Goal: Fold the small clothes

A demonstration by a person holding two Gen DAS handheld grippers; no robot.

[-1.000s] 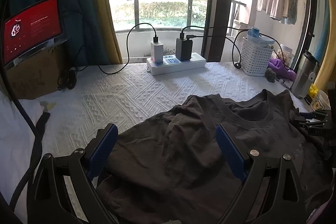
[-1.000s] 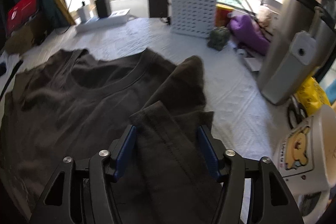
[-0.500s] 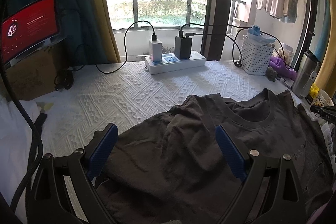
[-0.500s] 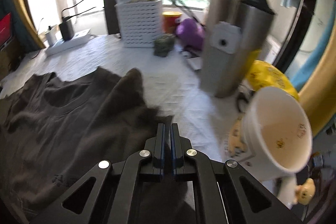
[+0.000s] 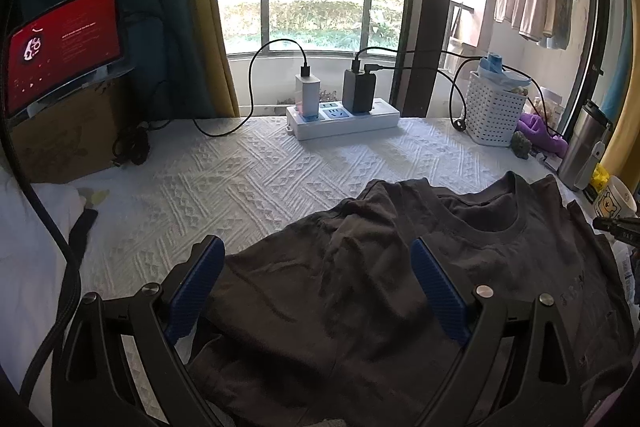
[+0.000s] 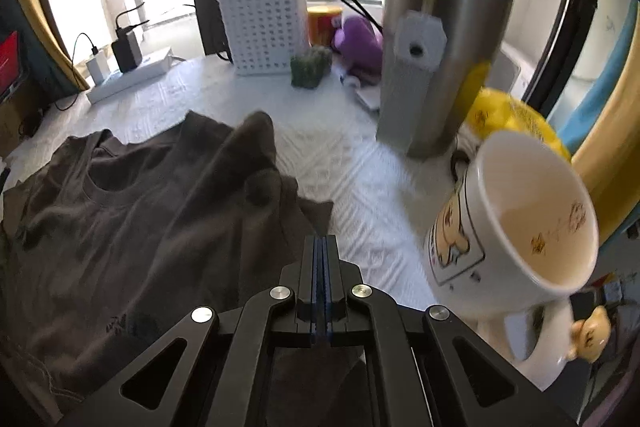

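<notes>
From the left wrist view, one dark brown cotton T-shirt [image 5: 400, 287] is lying spread on the white bumpy-cloth table [image 5: 240, 187]. The left gripper [image 5: 316, 279] is hovering over it with its two blue fingers [image 5: 196, 283] wide apart, gripping nothing, same as a second ago. One white power strip [image 5: 344, 119] is holding two chargers.

From the right wrist view, the right gripper [image 6: 321, 247] is pinching the T-shirt [image 6: 140, 219] sleeve edge, fingers squeezed together; earlier they were open. One white bear mug [image 6: 516, 227] is looking closer now.
</notes>
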